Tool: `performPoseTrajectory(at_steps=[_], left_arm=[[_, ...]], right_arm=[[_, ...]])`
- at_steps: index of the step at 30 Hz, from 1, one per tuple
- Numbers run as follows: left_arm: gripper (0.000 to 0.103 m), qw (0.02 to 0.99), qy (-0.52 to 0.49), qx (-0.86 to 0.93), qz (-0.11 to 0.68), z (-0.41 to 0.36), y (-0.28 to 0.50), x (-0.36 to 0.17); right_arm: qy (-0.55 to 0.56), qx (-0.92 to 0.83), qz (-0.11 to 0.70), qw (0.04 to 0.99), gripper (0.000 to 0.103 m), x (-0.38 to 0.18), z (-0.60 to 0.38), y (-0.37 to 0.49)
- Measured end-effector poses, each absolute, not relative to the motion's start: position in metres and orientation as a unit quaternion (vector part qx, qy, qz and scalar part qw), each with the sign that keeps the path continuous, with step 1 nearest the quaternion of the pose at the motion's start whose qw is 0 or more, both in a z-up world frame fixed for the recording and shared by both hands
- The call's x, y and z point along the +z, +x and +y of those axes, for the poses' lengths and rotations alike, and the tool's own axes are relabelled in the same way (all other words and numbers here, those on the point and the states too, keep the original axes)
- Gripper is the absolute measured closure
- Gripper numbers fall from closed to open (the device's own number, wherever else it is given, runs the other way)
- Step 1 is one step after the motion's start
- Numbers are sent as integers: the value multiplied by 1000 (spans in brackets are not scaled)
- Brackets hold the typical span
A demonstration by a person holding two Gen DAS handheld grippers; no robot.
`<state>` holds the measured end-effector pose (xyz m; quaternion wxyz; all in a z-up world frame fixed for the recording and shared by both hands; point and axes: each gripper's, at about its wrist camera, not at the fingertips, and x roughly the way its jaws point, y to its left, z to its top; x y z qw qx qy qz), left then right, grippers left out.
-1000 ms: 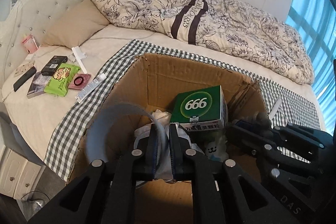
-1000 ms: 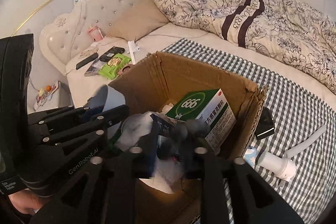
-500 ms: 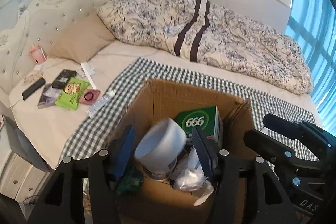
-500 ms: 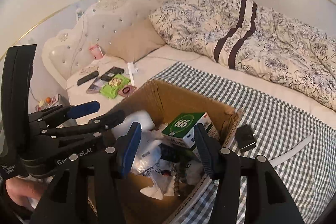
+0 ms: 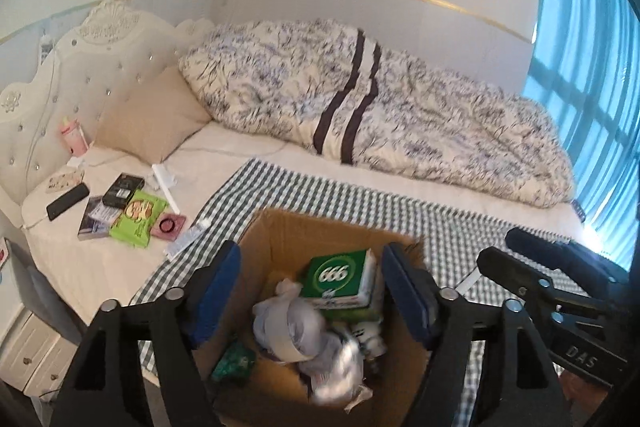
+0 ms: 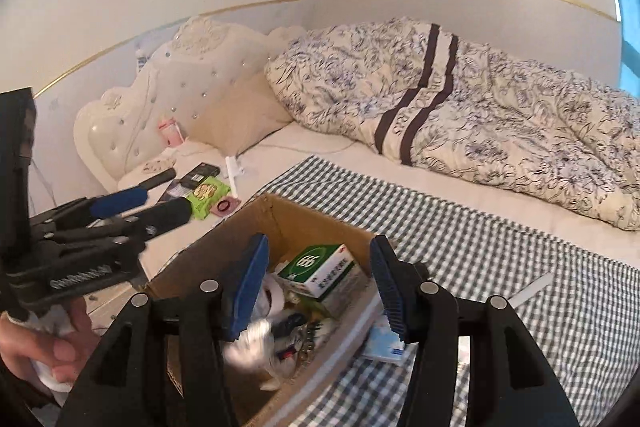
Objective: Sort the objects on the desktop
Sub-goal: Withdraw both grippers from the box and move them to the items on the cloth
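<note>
Left wrist view: the cardboard box [image 5: 288, 239] sits open-topped on the green checked cloth [image 5: 360, 199] at the near edge of the bed [image 5: 240, 151], and inside it a green "666" carton [image 5: 340, 275] leans against the far right wall above a heap of crumpled white bags [image 5: 304, 331] and a small dark green packet [image 5: 234, 363]. The left gripper [image 5: 310, 291] hangs above the box mouth with its jaws spread wide and nothing between them, one blue pad over each side wall. The right gripper [image 6: 316, 283], seen in its own view, is also above the box with its jaws wide apart and empty. Right of the box, on the cloth, lie a white tube [image 6: 532, 289] and a pale blue-and-white pack [image 6: 386, 343], touching the box's outer wall. Beyond the cloth's left edge, bare sheet carries a cluster near the pillow [image 5: 152, 119]: a green snack pack [image 5: 138, 217], a pink round case [image 5: 170, 227], a black remote [image 5: 68, 201] and a dark box [image 5: 122, 191]. The floral duvet [image 5: 400, 115] fills the far side, leaving a bare strip of checked cloth behind the box.
</note>
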<state>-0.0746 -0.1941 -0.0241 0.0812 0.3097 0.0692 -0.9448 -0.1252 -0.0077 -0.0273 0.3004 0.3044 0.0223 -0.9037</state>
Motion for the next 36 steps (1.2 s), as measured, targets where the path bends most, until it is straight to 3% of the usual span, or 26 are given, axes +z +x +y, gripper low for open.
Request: performPoseTrajectory(at_steps=[6,11,17,27,36], left_arm=[[20,68,269,-958,68,-173,-64,4],[9,51,237,-967,76,-151,-56,19],[0,32,226,-972,58,-121,-57,24],[0,3,225,-973,43,-82,-63,23],[0,-22,232,-972,28,-47,-71,10]], right_arm=[[289,-915,15,280,42,-9,24,-119],[276,-925,26,259,41,3,50,-112],[262,-936,20,233,28,12,88,-105],[250,-948,1,197,7,21,151,-101],[261,-950,-8,171,1,5,186,-108]])
